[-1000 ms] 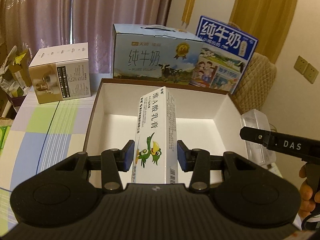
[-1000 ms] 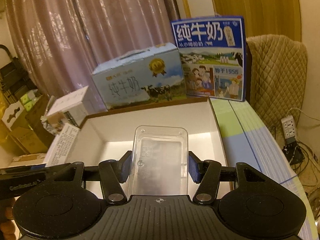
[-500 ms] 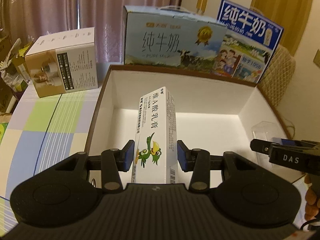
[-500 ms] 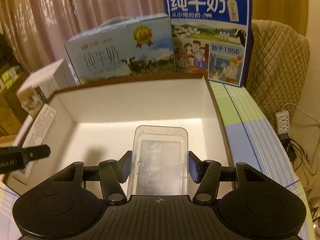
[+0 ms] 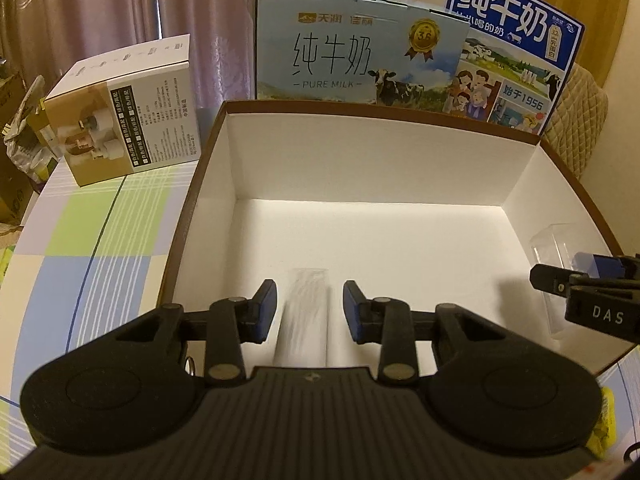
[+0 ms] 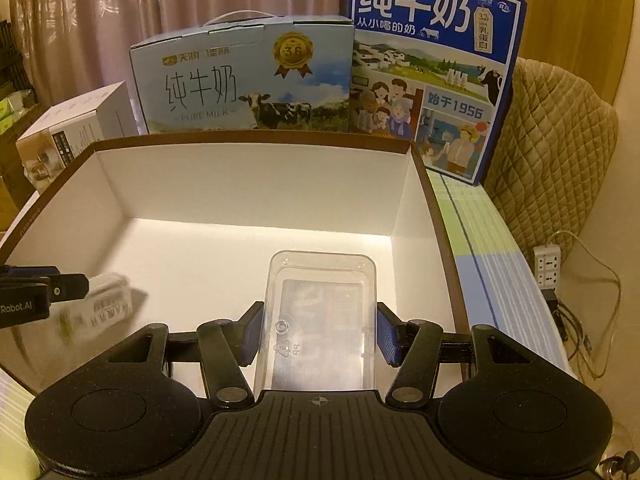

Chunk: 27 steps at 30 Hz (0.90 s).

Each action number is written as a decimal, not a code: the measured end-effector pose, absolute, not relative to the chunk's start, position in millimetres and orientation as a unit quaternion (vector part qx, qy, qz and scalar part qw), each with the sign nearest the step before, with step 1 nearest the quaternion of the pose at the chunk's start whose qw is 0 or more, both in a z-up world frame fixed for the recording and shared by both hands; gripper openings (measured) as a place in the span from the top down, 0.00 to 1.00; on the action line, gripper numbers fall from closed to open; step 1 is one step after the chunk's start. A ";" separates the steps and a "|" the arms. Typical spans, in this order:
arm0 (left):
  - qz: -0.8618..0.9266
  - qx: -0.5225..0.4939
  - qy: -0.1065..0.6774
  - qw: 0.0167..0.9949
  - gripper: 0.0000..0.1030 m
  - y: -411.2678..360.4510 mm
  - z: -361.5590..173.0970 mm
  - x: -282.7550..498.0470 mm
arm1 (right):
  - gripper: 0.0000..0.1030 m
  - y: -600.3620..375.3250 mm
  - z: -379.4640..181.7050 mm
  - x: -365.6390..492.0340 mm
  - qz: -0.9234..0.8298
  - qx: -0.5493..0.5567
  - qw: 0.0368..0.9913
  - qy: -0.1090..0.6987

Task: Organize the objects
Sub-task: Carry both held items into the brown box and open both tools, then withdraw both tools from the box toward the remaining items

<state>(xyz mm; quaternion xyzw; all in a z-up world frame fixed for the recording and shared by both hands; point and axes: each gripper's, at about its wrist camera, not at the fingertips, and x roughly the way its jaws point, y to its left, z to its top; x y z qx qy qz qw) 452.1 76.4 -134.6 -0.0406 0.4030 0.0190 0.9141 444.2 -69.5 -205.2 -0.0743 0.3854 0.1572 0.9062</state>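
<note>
Grippers hover over a white-lined cardboard box (image 5: 224, 168) meant to collect the items. Left gripper (image 5: 309, 307) stands spread, a blurred white carton (image 5: 304, 320) falling free between its fingers into the box. Right gripper (image 6: 316, 334) pinches a clear plastic case (image 6: 320, 312), poised above the box floor for placing.

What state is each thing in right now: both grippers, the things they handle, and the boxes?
left gripper: open
white carton: motion-blurred, loose between the left fingers, inside the box
right gripper: shut on the clear case
clear case: gripped, held over the box
large box: open, no lid
light blue milk case: closed, upright
dark blue milk case: upright
</note>
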 end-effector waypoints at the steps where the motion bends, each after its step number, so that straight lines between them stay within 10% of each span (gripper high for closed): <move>1: 0.019 -0.040 0.403 0.914 0.71 76.6 -134.9 452.2 | 0.48 -69.8 -205.2 444.5 0.156 -0.075 0.906 0.385; 27: 0.000 -0.037 0.388 0.921 0.26 67.8 -123.7 446.0 | 0.32 -89.7 -189.0 442.0 0.193 -0.004 0.914 0.356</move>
